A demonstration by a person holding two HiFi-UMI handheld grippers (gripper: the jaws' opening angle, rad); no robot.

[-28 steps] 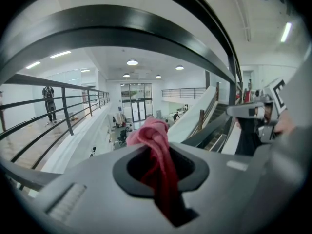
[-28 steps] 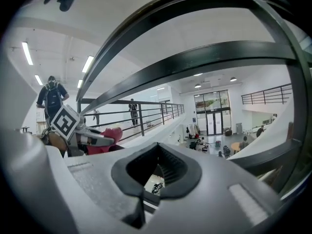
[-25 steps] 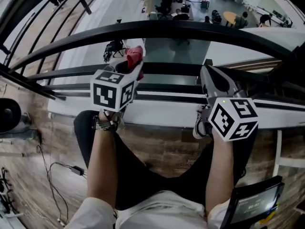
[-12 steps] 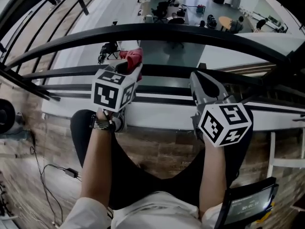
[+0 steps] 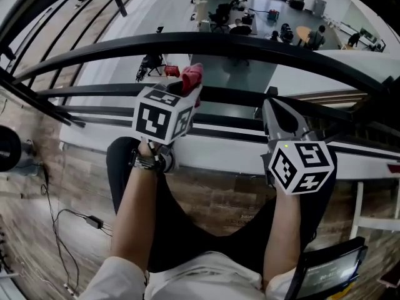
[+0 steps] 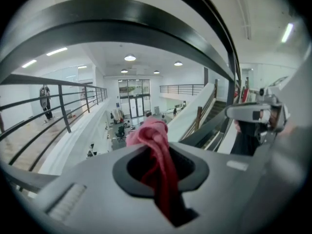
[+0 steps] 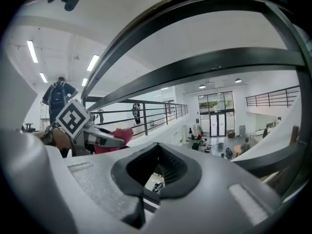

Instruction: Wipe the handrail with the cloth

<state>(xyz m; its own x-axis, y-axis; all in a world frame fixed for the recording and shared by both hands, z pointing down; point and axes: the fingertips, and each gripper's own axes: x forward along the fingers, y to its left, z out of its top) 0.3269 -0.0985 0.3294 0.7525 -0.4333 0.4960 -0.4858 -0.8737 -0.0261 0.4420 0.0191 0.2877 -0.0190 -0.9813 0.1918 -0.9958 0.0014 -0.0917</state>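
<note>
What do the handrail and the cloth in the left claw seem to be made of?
Dark curved handrail: probably metal with a smooth dark painted coat, going by its even profile and soft sheen. Red cloth pinched in the left claw: soft matte fabric, since it folds and crumples; the weave is not readable.

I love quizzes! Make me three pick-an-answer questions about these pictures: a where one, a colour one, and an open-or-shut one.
1. Where is the cloth? A on the floor; B in the left claw; C on a chair.
2. What colour is the cloth? A red; B blue; C green.
3. How is the right claw? A holding a cup; B wide open; C shut, empty.
Answers: 1B, its tips pinch the cloth; 2A, it shows red; 3C, its tips meet on nothing.
</note>
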